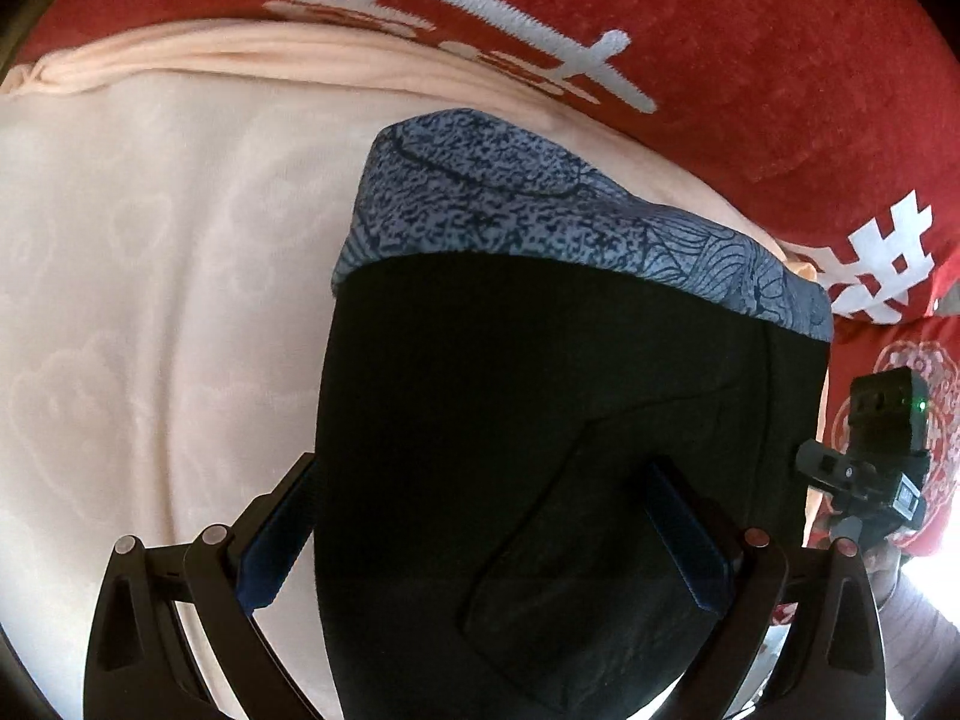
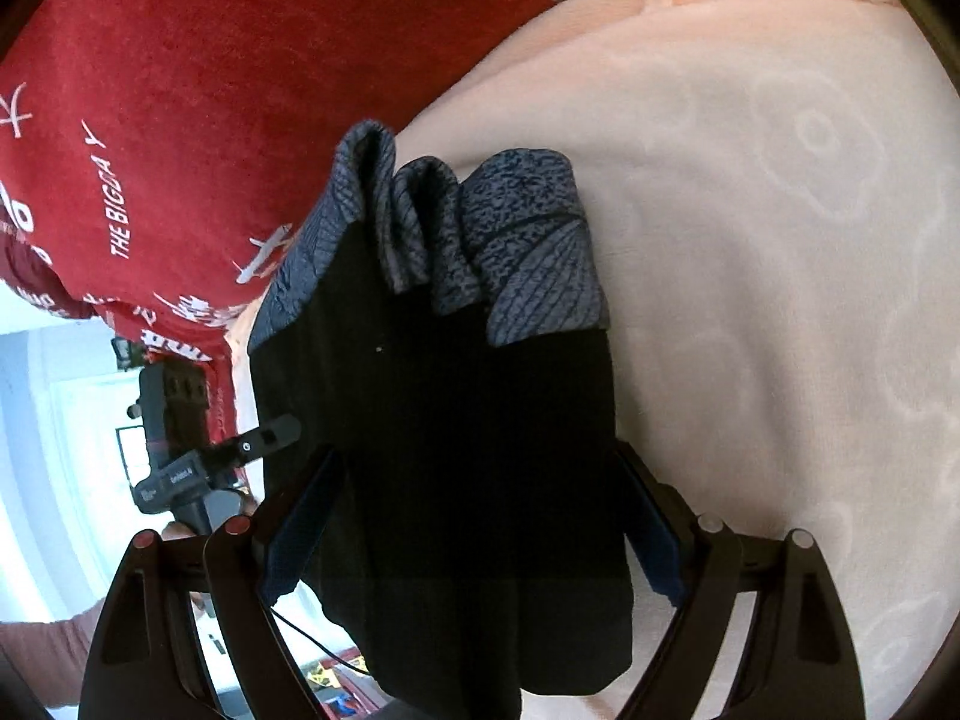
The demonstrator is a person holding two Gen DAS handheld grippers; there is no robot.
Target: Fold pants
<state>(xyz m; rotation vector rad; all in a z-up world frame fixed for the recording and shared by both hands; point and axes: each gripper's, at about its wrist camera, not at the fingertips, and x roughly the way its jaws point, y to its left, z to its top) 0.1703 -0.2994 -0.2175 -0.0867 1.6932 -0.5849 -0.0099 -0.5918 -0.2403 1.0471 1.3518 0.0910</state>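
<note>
The black pants (image 1: pixel 540 372) lie folded on a peach sheet, with a blue-grey patterned band (image 1: pixel 510 210) at their far end. My left gripper (image 1: pixel 480 465) is open low over them: one finger is by the pants' left edge, the other rests over the black cloth. In the right wrist view the pants (image 2: pixel 450 408) fill the middle, and their patterned band (image 2: pixel 528 240) is bunched into folds. My right gripper (image 2: pixel 480 450) is open, its fingers wide apart on either side of the black cloth. Each gripper shows at the edge of the other's view: the right gripper (image 1: pixel 870 456) and the left gripper (image 2: pixel 180 450).
The peach sheet (image 1: pixel 150 300) spreads to the left of the pants and, in the right wrist view, the sheet (image 2: pixel 780 300) spreads to their right. A red blanket with white lettering (image 1: pixel 720 60) lies beyond the pants. A person's sleeve (image 2: pixel 48 636) shows at the lower left.
</note>
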